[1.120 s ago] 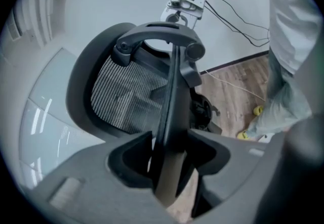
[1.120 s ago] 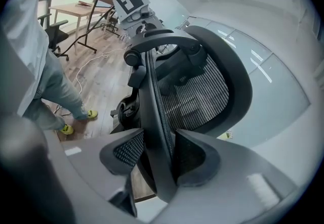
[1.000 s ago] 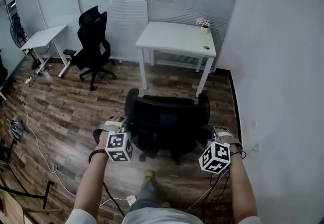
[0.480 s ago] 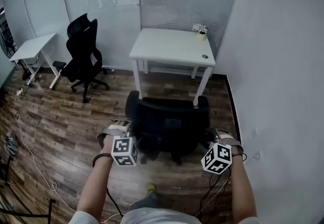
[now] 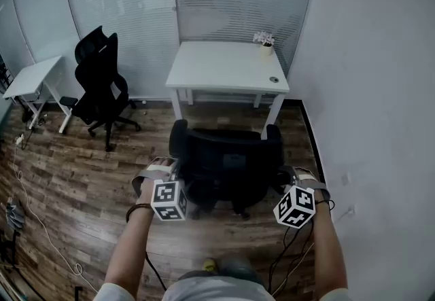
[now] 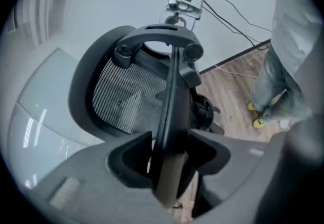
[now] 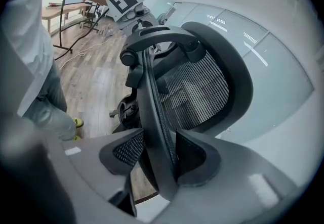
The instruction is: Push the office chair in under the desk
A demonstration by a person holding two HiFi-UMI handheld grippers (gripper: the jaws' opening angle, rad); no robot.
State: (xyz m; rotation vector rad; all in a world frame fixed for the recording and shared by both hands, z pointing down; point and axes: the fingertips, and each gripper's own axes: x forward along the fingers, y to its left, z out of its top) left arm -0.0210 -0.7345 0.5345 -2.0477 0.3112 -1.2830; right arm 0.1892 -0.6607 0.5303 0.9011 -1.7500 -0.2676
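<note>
A black mesh office chair (image 5: 228,164) stands on the wood floor with its back to me, just in front of the white desk (image 5: 224,65). My left gripper (image 5: 170,174) is at the left edge of the chair back and my right gripper (image 5: 285,181) at the right edge. In the left gripper view the back's black rim (image 6: 169,91) runs between the jaws of the left gripper (image 6: 169,154), which are shut on it. The right gripper (image 7: 159,154) is likewise shut on the rim (image 7: 152,96) of the chair back. The seat and wheels are mostly hidden behind the backrest.
A small potted plant (image 5: 264,41) and a round dark thing (image 5: 274,79) sit on the desk. A second black chair (image 5: 98,82) and another white table (image 5: 30,79) stand at the left. A white wall (image 5: 367,89) runs close on the right. Cables (image 5: 34,211) lie on the floor.
The chair has rolled forward with both grippers on its back. The gap to the desk has narrowed and the person has stepped forward behind it.
</note>
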